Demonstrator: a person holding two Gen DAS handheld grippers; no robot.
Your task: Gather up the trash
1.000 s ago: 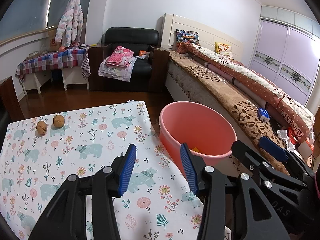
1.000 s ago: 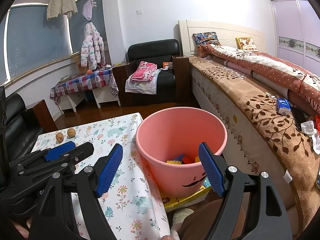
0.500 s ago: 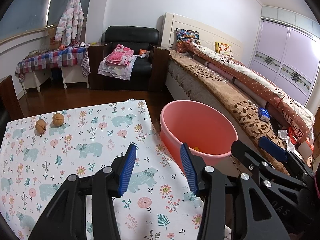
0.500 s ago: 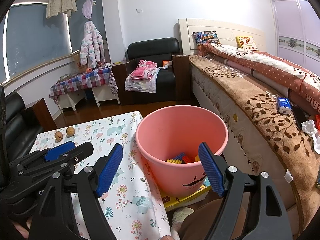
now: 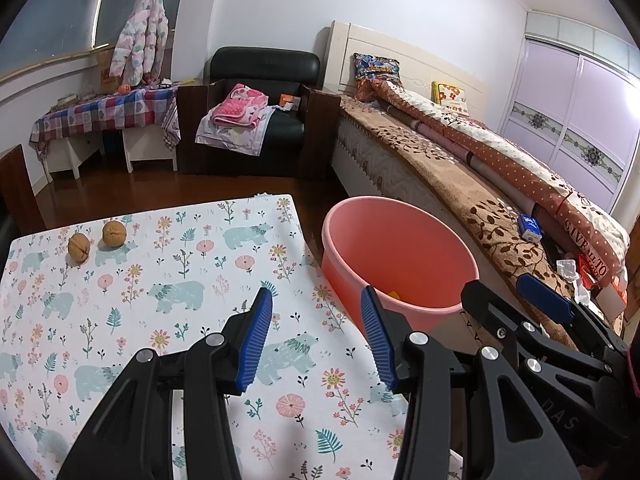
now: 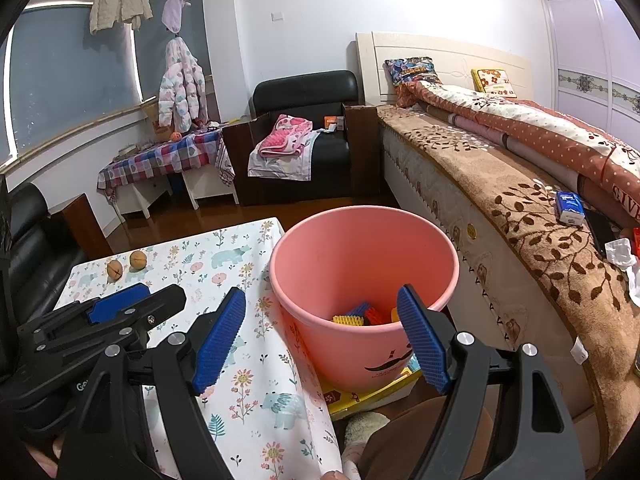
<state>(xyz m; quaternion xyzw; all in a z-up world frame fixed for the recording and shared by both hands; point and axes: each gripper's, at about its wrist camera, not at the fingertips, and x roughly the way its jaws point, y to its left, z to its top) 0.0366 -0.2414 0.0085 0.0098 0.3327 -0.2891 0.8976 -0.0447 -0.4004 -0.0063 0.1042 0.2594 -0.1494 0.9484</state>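
A pink bucket (image 5: 400,256) (image 6: 360,268) stands on the floor beside the table's right edge, with several coloured toy pieces (image 6: 360,316) at its bottom. Two brown walnuts (image 5: 96,240) (image 6: 126,264) lie at the far left of the table with the bear-print cloth (image 5: 168,292) (image 6: 240,360). My left gripper (image 5: 316,332) hovers open over the cloth with nothing between its blue pads. Open too, my right gripper (image 6: 320,336) hangs near the bucket's front rim, holding nothing.
A bed with a brown blanket (image 6: 520,208) runs along the right, with a blue tissue pack (image 6: 570,208) and crumpled white paper (image 6: 622,252) on it. A black armchair with clothes (image 5: 260,120) and a checked side table (image 5: 104,112) stand behind. A yellow box (image 6: 368,394) lies under the bucket.
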